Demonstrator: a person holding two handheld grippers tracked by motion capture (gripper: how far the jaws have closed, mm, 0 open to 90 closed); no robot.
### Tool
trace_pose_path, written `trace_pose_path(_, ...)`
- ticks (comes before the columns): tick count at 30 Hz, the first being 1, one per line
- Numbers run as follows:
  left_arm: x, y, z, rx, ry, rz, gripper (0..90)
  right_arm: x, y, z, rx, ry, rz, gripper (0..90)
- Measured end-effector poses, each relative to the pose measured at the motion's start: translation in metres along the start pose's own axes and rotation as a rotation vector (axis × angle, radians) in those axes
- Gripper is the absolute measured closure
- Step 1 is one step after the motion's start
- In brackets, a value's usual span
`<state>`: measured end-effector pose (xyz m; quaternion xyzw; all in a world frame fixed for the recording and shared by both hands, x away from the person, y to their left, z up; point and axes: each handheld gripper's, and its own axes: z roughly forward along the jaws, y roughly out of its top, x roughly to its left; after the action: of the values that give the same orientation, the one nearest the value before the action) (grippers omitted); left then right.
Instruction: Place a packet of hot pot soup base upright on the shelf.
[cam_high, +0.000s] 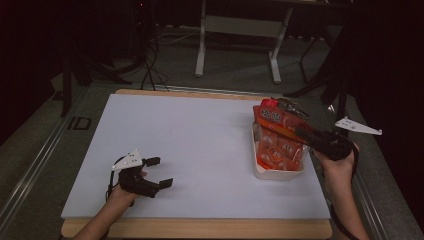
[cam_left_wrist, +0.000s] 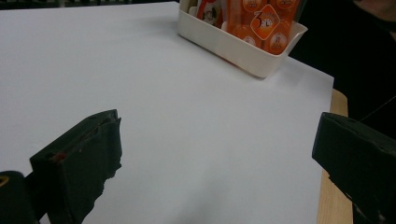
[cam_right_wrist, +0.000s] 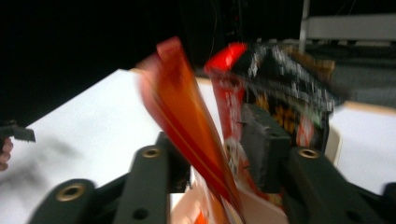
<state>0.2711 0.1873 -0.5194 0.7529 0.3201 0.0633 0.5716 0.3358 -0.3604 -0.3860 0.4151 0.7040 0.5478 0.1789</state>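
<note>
White tabletop (cam_high: 200, 150) spreads before me, dark room behind it. Near its right edge stands a cream tray (cam_high: 277, 173) packed with upright orange packets (cam_high: 276, 147). My right gripper (cam_high: 305, 131) reaches in over the tray, its jaws parted, one orange packet (cam_right_wrist: 187, 116) standing between them; whether the pads press it I cannot tell. My left gripper (cam_high: 160, 172) rests spread at the near left, holding nothing.
</note>
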Motion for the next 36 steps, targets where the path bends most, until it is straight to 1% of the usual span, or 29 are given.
trace_pose_path(6,0.0,0.0,0.0,0.002,0.002,0.003,1.6,0.017,0.028,-0.004,-0.041,-0.011,-0.059,45.0)
trace_pose_path(7,0.0,0.0,0.0,0.003,0.0,0.002,1.6,0.021,0.033,-0.005,-0.05,-0.006,-0.068,42.4)
trace_pose_path(8,0.0,0.0,0.0,0.003,0.0,0.002,1.6,0.021,0.033,-0.005,-0.05,-0.006,-0.068,42.4)
trace_pose_path(11,0.0,-0.001,0.001,0.004,-0.001,0.002,1.6,0.028,0.043,-0.006,-0.073,-0.004,-0.087,35.2)
trace_pose_path(12,0.0,-0.001,0.001,0.005,-0.001,0.002,1.6,0.034,0.049,-0.006,-0.079,0.01,-0.09,29.7)
trace_pose_path(15,-0.001,-0.002,0.001,0.002,-0.005,0.001,1.6,0.037,0.052,-0.005,-0.077,0.017,-0.093,27.9)
trace_pose_path(16,-0.001,-0.002,0.001,0.004,-0.009,0.001,1.6,0.046,0.056,-0.003,-0.084,0.046,-0.103,19.6)
trace_pose_path(19,-0.001,-0.002,0.001,0.002,-0.008,0.001,1.6,0.055,0.056,0.0,-0.08,0.092,-0.11,13.6)
trace_pose_path(24,-0.002,-0.002,0.001,0.008,-0.007,0.005,1.6,0.07,0.053,0.007,-0.077,0.151,-0.121,12.6)
trace_pose_path(25,-0.002,-0.002,0.001,0.008,-0.007,0.005,1.6,0.07,0.053,0.007,-0.077,0.151,-0.121,12.6)
trace_pose_path(26,-0.002,-0.002,0.001,0.008,-0.007,0.005,1.6,0.072,0.052,0.009,-0.076,0.161,-0.119,12.6)
trace_pose_path(27,-0.002,-0.002,0.001,0.007,-0.008,0.007,1.6,0.077,0.049,0.014,-0.06,0.186,-0.13,11.5)
trace_pose_path(30,-0.002,-0.002,0.001,0.006,-0.009,0.005,1.6,0.084,0.042,0.023,-0.048,0.217,-0.135,11.4)
trace_pose_path(33,-0.002,-0.002,0.001,0.005,-0.012,0.004,1.6,0.087,0.039,0.026,-0.041,0.216,-0.145,11.4)
trace_pose_path(34,-0.003,-0.002,0.001,0.005,-0.012,0.004,1.6,0.092,0.033,0.032,-0.035,0.234,-0.15,11.5)
trace_pose_path(36,-0.003,-0.002,0.0,0.005,-0.012,0.006,1.6,0.096,0.027,0.038,-0.031,0.248,-0.147,12.9)
